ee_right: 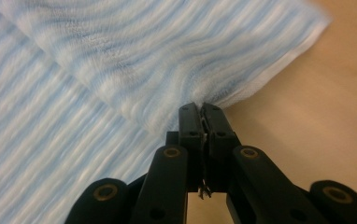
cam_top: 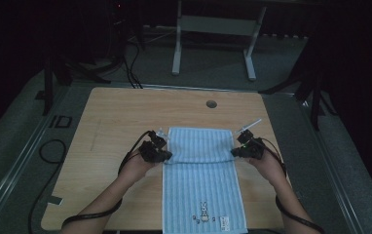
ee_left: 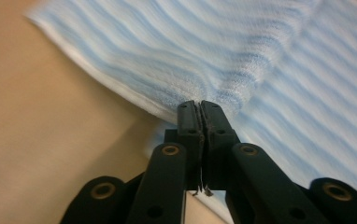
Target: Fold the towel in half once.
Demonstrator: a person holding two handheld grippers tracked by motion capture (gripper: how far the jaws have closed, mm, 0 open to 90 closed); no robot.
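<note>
We hold the striped towel [cam_top: 203, 170] on the wooden table [cam_top: 120, 112] — left gripper [cam_top: 166, 155] and right gripper [cam_top: 233, 152] each clamped tight on a corner of its folded-over far end (one per side).

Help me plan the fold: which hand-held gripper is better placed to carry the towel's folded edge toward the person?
Neither: left hand-held gripper and right hand-held gripper each pinch a corner of the towel, level.
</note>
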